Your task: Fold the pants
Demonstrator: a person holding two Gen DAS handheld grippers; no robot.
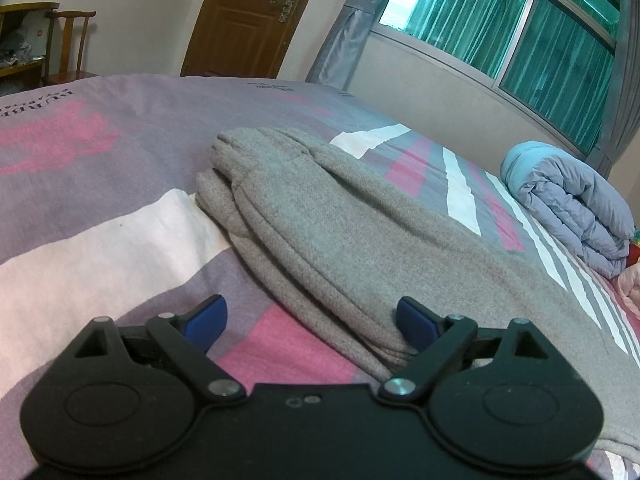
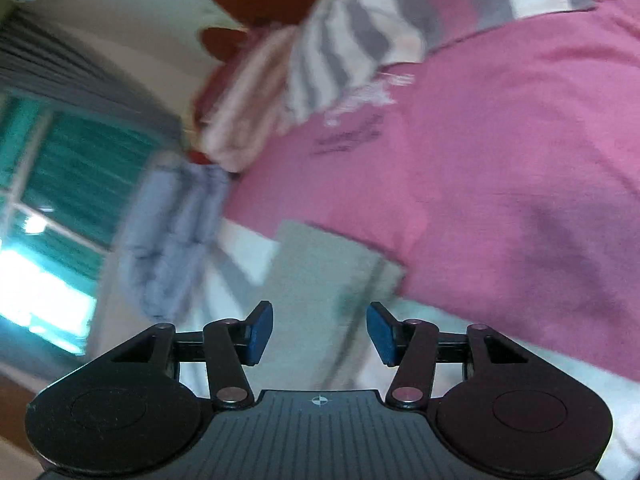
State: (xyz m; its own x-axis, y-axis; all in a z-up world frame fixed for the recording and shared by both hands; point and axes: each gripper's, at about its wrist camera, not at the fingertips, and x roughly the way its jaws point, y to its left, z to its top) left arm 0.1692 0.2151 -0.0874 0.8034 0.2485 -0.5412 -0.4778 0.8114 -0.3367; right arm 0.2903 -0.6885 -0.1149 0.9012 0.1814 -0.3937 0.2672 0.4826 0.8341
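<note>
Two grippers hang over a bed [image 1: 100, 240] covered in a sheet of pink, grey and white stripes. The grey pants [image 1: 344, 232] lie folded on that sheet, a long thick bundle running away from the left wrist camera, with stacked layers showing along the nearer edge.

The left gripper [image 1: 310, 322] stands wide open with nothing held. Its right blue pad [image 1: 416, 326] sits at the near edge of the pants, though whether it touches the cloth cannot be told, while the left pad [image 1: 206, 322] is over bare sheet. Beyond the pants, near the wall, a rolled blue-grey quilt [image 1: 576, 212] rests on the bed, well apart from them. A wooden door [image 1: 248, 20], a wooden chair [image 1: 68, 44] and a window [image 1: 520, 28] with green curtains and a tied grey drape stand behind, none of them close to the work.

The right gripper [image 2: 320, 332] is about half open and empty; its view is tilted and blurred. A flat end of the pants [image 2: 320, 280] lies on the sheet ahead of and between its blue pads [image 2: 260, 332], not gripped. The quilt [image 2: 172, 236] sits just beyond to the left in that view, and a striped pillow [image 2: 320, 60] lies farther off beside the large pink field of the sheet. Nothing lies on top of the pants.
</note>
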